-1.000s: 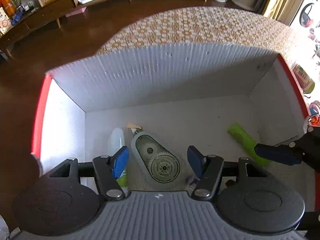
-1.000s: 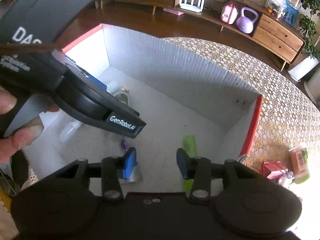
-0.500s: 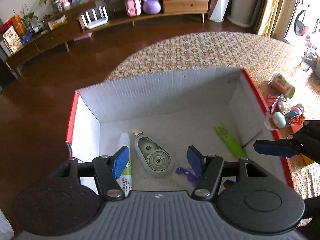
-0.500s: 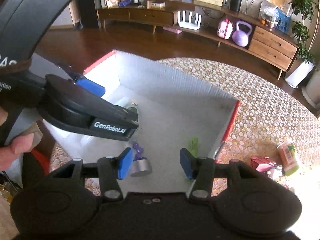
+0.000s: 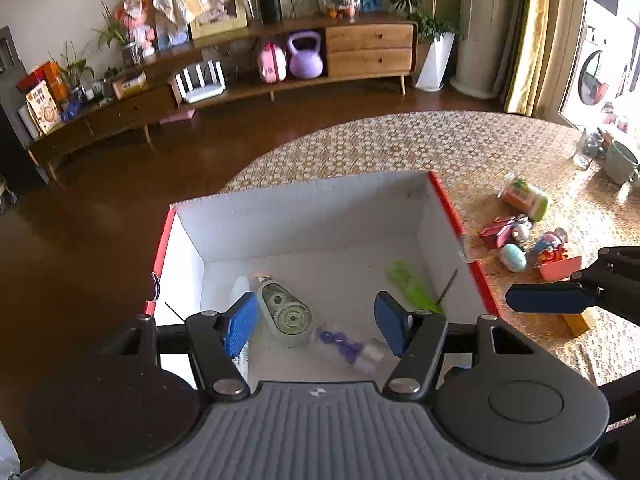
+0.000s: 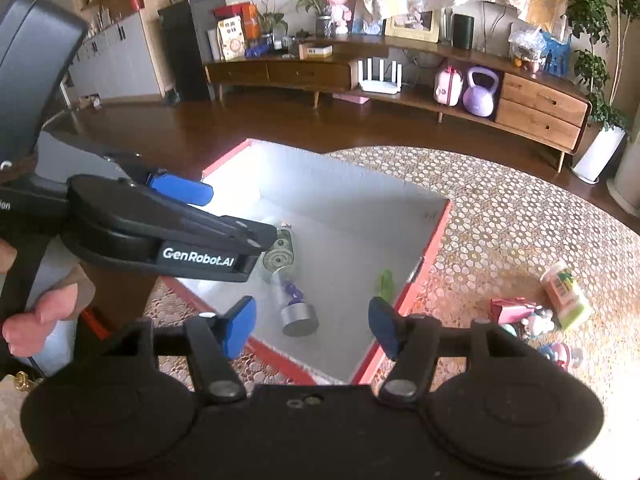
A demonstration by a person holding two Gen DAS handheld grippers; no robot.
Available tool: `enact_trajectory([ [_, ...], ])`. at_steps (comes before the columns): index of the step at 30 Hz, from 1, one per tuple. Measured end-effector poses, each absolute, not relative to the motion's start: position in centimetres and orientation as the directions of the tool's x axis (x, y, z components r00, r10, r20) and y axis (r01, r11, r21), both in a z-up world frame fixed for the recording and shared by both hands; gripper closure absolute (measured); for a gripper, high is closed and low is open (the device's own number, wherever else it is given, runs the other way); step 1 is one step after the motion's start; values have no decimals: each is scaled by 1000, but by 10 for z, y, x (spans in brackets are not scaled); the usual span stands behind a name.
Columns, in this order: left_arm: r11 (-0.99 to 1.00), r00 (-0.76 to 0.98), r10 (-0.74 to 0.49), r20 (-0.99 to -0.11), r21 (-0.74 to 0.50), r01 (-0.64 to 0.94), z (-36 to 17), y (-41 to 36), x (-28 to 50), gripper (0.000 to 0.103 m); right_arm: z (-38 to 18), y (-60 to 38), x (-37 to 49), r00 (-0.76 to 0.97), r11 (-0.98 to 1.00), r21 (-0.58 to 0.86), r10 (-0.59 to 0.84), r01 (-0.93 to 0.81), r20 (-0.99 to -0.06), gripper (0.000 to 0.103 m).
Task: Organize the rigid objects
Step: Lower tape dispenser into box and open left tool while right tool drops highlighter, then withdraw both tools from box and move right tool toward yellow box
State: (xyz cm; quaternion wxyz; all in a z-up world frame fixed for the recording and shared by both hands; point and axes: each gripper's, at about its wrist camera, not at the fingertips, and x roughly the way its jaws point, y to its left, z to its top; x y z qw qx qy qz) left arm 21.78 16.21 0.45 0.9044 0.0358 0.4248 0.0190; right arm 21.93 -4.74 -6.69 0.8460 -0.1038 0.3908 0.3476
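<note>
A red-edged white cardboard box (image 5: 452,216) (image 6: 436,236) sits on the patterned table. Inside lie a correction-tape dispenser (image 5: 286,312) (image 6: 278,254), a clear bottle with purple beads and a silver cap (image 5: 348,350) (image 6: 294,308), a green flat piece (image 5: 410,286) (image 6: 386,282) and a white tube (image 5: 240,292). My left gripper (image 5: 316,322) hangs open above the box's near side, nothing between its pads. My right gripper (image 6: 312,326) hovers over the near corner; its jaws are opening and empty. A hand (image 6: 36,316) holds the left tool.
To the right of the box lie small toys on the table: a green-capped jar (image 5: 524,196) (image 6: 564,292), a pink box (image 5: 498,232) (image 6: 512,308), a pale egg (image 5: 513,257), a figurine (image 5: 550,244). A low wooden sideboard (image 6: 400,80) stands beyond the dark floor.
Both grippers have lifted up and back out of the box, so it looks smaller. The right gripper's jaws have widened, and the beaded bottle now lies free on the box floor.
</note>
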Motion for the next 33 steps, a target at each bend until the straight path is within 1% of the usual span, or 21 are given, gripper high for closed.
enact_trajectory([
  [2, 996, 655, 64, -753, 86, 1, 8, 155, 209, 39, -64, -55, 214, 458, 735, 105, 520, -670, -721, 39],
  [3, 996, 663, 67, -746, 90, 1, 9, 152, 205, 38, -62, -60, 211, 461, 735, 109, 526, -669, -715, 39],
  [5, 996, 678, 64, -732, 91, 4, 13, 147, 197, 34, -60, -64, 206, 463, 734, 124, 541, -668, -702, 35],
  [9, 995, 702, 59, -710, 96, 12, 19, 135, 181, 34, -53, -81, 194, 480, 729, 138, 567, -670, -670, 30],
  [13, 996, 726, 51, -686, 89, 14, 26, 124, 167, 34, -46, -96, 182, 497, 724, 147, 591, -674, -635, 23],
  [17, 996, 747, 44, -663, 88, 20, 32, 112, 156, 29, -41, -111, 169, 516, 721, 147, 608, -677, -603, 16],
  [19, 996, 753, 32, -658, 80, 27, 32, 106, 151, 29, -38, -120, 164, 523, 721, 149, 613, -677, -592, 14],
  [23, 998, 758, 13, -652, 57, 32, 28, 96, 141, 29, -38, -137, 156, 541, 732, 153, 611, -663, -578, 6],
  [27, 999, 766, -2, -643, 36, 33, 26, 85, 133, 29, -40, -157, 149, 562, 747, 154, 603, -647, -566, 4],
  [29, 999, 770, -10, -638, 23, 32, 25, 80, 129, 29, -42, -169, 145, 574, 755, 156, 599, -637, -558, 1],
  [31, 999, 773, -24, -634, 3, 33, 24, 75, 127, 29, -43, -181, 144, 590, 769, 156, 587, -620, -554, 1],
  [32, 999, 775, -30, -632, -8, 32, 24, 72, 126, 28, -44, -187, 143, 597, 776, 156, 582, -611, -552, 1],
  [33, 999, 775, -36, -631, -16, 33, 24, 69, 126, 26, -46, -193, 143, 606, 783, 156, 576, -603, -549, 1],
])
